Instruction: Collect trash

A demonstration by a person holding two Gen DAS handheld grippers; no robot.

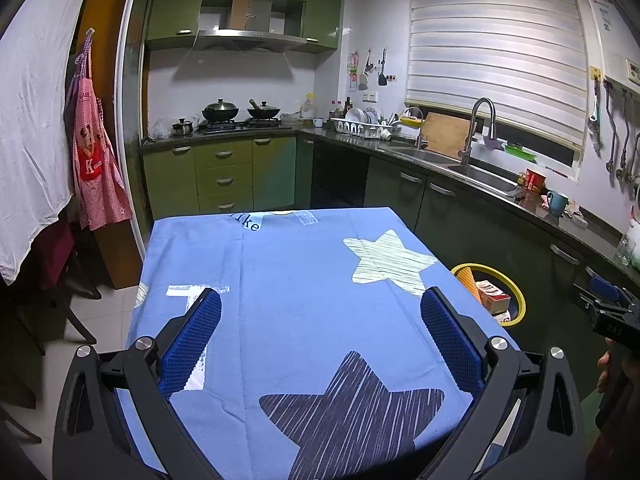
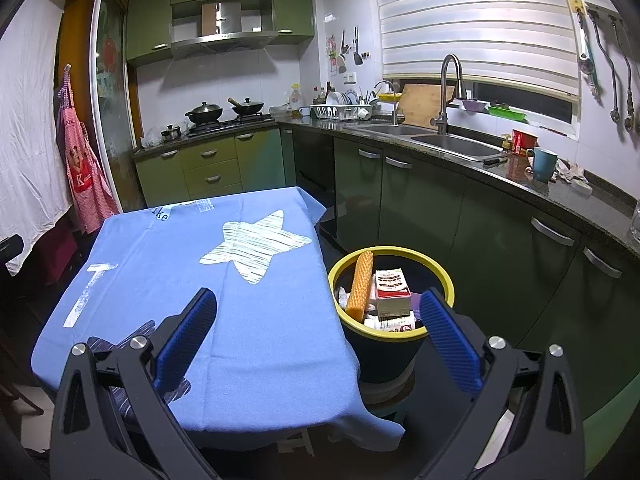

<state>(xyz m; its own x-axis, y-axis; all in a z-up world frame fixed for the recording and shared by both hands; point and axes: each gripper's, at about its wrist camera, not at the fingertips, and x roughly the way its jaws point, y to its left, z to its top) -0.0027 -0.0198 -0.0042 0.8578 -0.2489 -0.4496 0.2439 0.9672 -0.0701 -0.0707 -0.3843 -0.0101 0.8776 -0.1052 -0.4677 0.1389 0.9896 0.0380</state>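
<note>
A dark trash bin with a yellow rim (image 2: pixel 450 284) stands on the floor right of the table; it also shows in the left wrist view (image 1: pixel 520 300). It holds an orange ridged piece (image 2: pixel 359 284), a white and red carton (image 2: pixel 392 290) and a white bottle (image 2: pixel 394 325). My left gripper (image 1: pixel 320 296) is open and empty above the blue tablecloth (image 1: pixel 300 280). My right gripper (image 2: pixel 318 298) is open and empty, over the table's right edge near the bin. The right gripper's body shows at the left view's right edge (image 1: pixel 612 312).
The table (image 2: pixel 160 248) carries a blue cloth with star prints. Green cabinets and a dark counter (image 2: pixel 560 196) with a sink (image 2: pixel 452 144), a blue mug (image 2: pixel 543 164) and a red cup run along the right. A stove with pots stands at the back. An apron hangs left.
</note>
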